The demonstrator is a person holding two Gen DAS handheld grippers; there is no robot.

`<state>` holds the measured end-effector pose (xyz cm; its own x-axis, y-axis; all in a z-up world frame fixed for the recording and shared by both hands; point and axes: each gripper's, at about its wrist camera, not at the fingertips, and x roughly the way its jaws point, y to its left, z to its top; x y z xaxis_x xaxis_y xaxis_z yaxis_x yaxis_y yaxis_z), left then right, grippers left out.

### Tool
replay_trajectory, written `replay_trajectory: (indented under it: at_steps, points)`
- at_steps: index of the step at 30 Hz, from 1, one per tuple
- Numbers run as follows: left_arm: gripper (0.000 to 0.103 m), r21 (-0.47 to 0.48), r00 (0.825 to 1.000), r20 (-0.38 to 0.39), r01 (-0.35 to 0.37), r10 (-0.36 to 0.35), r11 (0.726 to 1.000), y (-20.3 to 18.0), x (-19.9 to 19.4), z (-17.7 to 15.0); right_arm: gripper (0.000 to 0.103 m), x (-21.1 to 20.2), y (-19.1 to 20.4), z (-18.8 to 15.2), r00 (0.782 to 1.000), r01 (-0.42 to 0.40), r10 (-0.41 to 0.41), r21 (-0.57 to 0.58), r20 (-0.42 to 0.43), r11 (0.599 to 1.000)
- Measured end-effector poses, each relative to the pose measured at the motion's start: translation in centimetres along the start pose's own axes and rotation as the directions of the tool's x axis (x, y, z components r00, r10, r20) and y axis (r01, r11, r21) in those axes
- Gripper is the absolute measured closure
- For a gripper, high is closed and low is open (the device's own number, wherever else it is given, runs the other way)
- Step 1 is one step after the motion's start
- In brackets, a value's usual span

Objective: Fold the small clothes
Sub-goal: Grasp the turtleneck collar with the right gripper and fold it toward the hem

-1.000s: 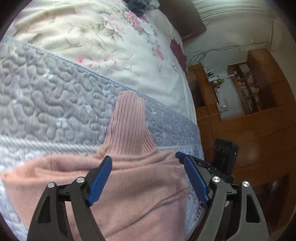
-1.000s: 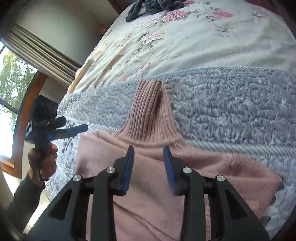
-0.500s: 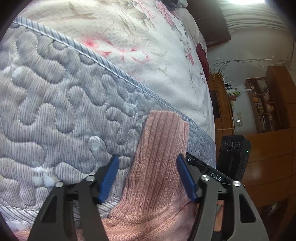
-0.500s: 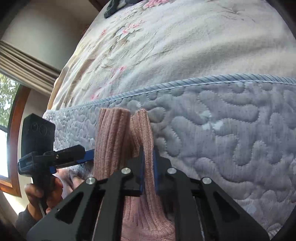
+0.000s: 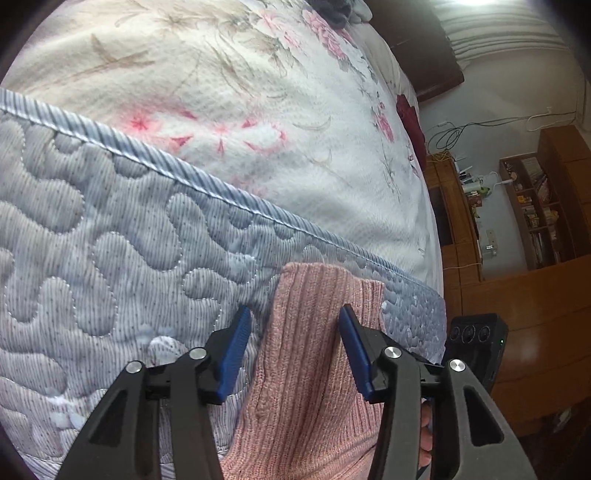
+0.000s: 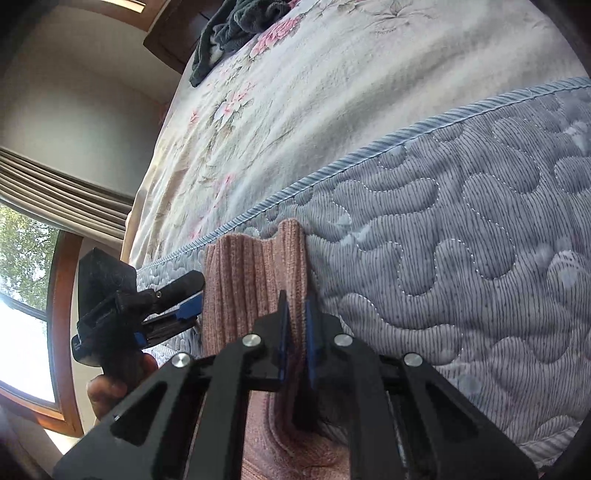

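A pink ribbed-knit garment (image 5: 314,354) lies on the grey-blue quilted mattress edge (image 5: 110,236), its narrow ribbed end pointing up toward the piping. My left gripper (image 5: 293,334) is open, its blue pads straddling that ribbed end without closing on it. In the right wrist view the same pink ribbed end (image 6: 251,280) stands in front, and my right gripper (image 6: 295,317) is shut on its right-hand edge, the fabric pinched between the blue pads. The left gripper (image 6: 184,306) shows there too, at the garment's left side, held by a hand (image 6: 110,384).
A floral bedspread (image 5: 258,110) covers the bed beyond the piping. A dark garment (image 6: 240,26) lies at the far end. Wooden shelves and cabinets (image 5: 535,206) stand right of the bed; a window (image 6: 26,295) with curtains is on the other side.
Both grippers moved up from the garment's body to its ribbed end. The right gripper narrowed and shut on the ribbed edge. The left gripper stays open around it.
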<state>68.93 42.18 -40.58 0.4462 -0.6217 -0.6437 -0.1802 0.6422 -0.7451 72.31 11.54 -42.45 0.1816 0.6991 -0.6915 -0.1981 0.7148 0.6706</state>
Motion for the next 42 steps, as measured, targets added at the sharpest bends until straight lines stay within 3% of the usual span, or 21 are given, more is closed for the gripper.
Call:
replay_trajectory:
  at_steps: [4,6,8,14,17,22,24,26,27,28,30,32,35,38,40,42]
  points:
    - [0.066,0.013,1.000,-0.009,0.003,-0.003,1.000,0.3,0.0,0.1,0.082,0.8,0.0,1.2,1.000,-0.008,0.008,0.032,-0.009,0.999]
    - [0.075,0.022,1.000,-0.011,-0.012,0.013,1.000,0.4,0.1,0.1,0.082,1.3,0.5,1.7,1.000,0.007,-0.007,0.018,-0.024,1.000]
    - [0.081,0.051,0.999,0.001,-0.043,0.043,0.998,0.1,0.0,0.2,0.094,1.4,1.1,1.9,0.999,0.045,-0.045,-0.013,-0.022,0.999]
    - [0.087,0.118,0.991,0.123,-0.062,0.047,0.991,-1.6,-3.3,-1.7,0.096,-2.3,2.4,0.3,0.997,0.015,-0.010,-0.065,0.075,0.998]
    - [0.088,0.221,0.978,0.209,-0.047,-0.001,0.974,-4.3,-7.2,-4.7,0.096,-5.8,5.0,-2.0,0.989,-0.071,0.092,-0.167,0.117,0.983]
    - [0.087,0.358,0.956,0.289,-0.064,-0.045,0.931,-5.9,-13.8,-13.9,0.097,-10.5,9.4,-9.4,0.983,-0.094,0.148,-0.398,0.107,0.913]
    - [0.087,0.340,0.965,0.260,-0.055,-0.038,0.939,-4.6,-14.8,-17.5,0.096,-11.3,10.0,-13.2,0.992,-0.061,0.106,-0.475,0.069,0.878]
    - [0.086,0.301,0.979,0.204,-0.048,-0.015,0.953,-2.6,-15.2,-20.6,0.092,-10.8,10.0,-16.9,1.000,0.007,0.011,-0.563,0.028,0.827]
    - [0.080,0.260,0.985,0.172,-0.049,0.004,0.964,-1.4,-15.2,-22.0,0.090,-10.1,9.7,-18.6,0.999,0.023,-0.034,-0.592,-0.007,0.806]
    - [0.077,0.217,0.990,0.140,-0.048,0.017,0.975,-0.3,-15.4,-23.0,0.083,-9.5,9.2,-19.7,0.996,0.029,-0.072,-0.600,-0.047,0.799]
    - [0.072,0.140,0.989,0.149,-0.047,0.026,0.989,1.4,-16.9,-24.3,0.082,-9.6,8.3,-21.5,0.990,0.041,-0.115,-0.600,-0.084,0.799]
    - [0.069,0.116,0.983,0.185,-0.016,-0.006,0.993,1.3,-18.8,-24.0,0.082,-11.0,8.2,-21.9,0.992,0.042,-0.103,-0.585,-0.072,0.810]
    - [0.058,0.148,0.974,0.199,0.082,-0.111,0.986,-1.1,-19.7,-21.5,0.078,-12.8,8.6,-20.6,0.999,0.017,-0.038,-0.502,-0.033,0.865]
    - [0.049,0.145,0.961,0.069,0.256,-0.267,0.956,-3.5,-16.7,-18.9,0.077,-11.9,9.6,-18.8,1.000,0.002,-0.013,-0.413,-0.025,0.911]
    - [0.051,0.097,0.956,-0.033,0.292,-0.290,0.952,-3.8,-13.4,-17.8,0.070,-10.6,10.8,-18.6,0.999,-0.023,0.009,-0.418,-0.034,0.908]
    - [0.051,0.026,0.965,-0.097,0.247,-0.244,0.969,-2.5,-10.6,-17.6,0.070,-8.7,11.7,-19.2,0.996,-0.051,0.015,-0.442,-0.084,0.895]
